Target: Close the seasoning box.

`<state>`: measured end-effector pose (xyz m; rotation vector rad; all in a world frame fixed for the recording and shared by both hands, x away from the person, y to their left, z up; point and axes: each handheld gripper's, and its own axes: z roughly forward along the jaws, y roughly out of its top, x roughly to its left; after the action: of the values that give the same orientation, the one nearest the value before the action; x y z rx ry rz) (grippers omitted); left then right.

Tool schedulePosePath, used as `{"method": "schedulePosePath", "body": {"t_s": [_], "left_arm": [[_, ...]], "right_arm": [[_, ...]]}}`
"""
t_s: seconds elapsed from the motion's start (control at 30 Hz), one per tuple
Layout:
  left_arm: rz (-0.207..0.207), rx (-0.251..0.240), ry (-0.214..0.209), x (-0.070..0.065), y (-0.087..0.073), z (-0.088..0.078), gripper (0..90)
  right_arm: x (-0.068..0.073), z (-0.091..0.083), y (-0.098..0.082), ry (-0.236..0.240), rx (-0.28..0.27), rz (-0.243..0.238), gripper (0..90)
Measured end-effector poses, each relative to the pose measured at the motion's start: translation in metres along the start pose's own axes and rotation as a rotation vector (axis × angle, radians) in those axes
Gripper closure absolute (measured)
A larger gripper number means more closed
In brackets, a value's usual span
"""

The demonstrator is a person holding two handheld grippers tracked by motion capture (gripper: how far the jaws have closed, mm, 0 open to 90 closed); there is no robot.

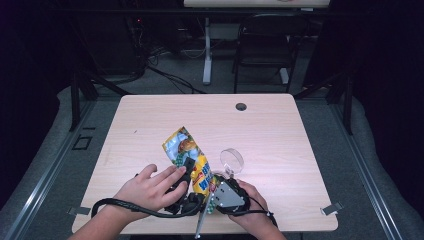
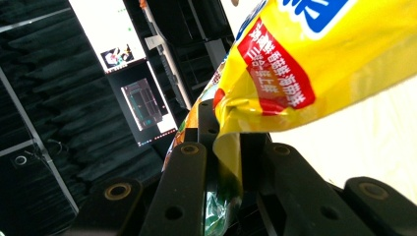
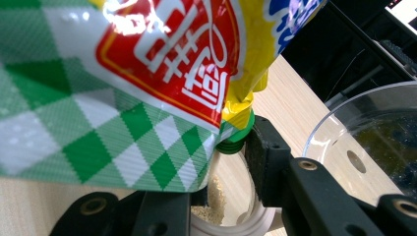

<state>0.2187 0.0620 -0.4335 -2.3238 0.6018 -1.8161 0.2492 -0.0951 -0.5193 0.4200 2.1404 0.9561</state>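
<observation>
Pinching the yellow snack bag [image 1: 187, 152] near the table's [image 1: 280, 130] front edge, the left gripper [image 1: 189, 167] holds its side while the right gripper [image 1: 220, 187] clamps a white jar [image 3: 231, 221] under the bag's green spout [image 3: 236, 137].

Left forearm: enters from the lower left edge of the high view, angled toward centre. Left hand [image 1: 150, 187]: palm down, digits spread over the gripper body, cable looped beneath the wrist. Left gripper [image 2: 223, 147]: black fingers [image 2: 179, 182] drawn close together, pinching thin foil between them. Right hand [image 1: 255, 207]: at the near edge, wrapped under its gripper, grey plate on top. Right gripper [image 3: 221, 162]: fingers [image 3: 265, 157] part-closed, clamped around something narrow.
</observation>
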Motion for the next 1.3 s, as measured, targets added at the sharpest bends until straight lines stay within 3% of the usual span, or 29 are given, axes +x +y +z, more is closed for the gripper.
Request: {"method": "schedulePosePath", "body": {"t_s": [0.17, 0.63, 1.2, 1.3], "left_arm": [[-0.013, -0.005, -0.013, 0.0003, 0.0008, -0.0011, 84.5], [0.007, -0.015, -0.002, 0.0023, 0.0022, -0.0032, 84.6], [-0.021, -0.014, -0.002, 0.0020, 0.0025, -0.0042, 84.7], [-0.006, -0.010, -0.006, 0.0041, 0.0030, -0.0047, 84.7]], "right_arm": [[-0.0002, 0.0001, -0.0002, -0.003, 0.003, -0.001, 71.8], [-0.0002, 0.0008, -0.0005, 0.001, -0.001, 0.002, 71.7], [-0.0006, 0.0004, 0.0000, 0.005, -0.007, 0.014, 71.7], [-0.0006, 0.0004, 0.0002, 0.006, -0.008, 0.014, 71.8]]}}
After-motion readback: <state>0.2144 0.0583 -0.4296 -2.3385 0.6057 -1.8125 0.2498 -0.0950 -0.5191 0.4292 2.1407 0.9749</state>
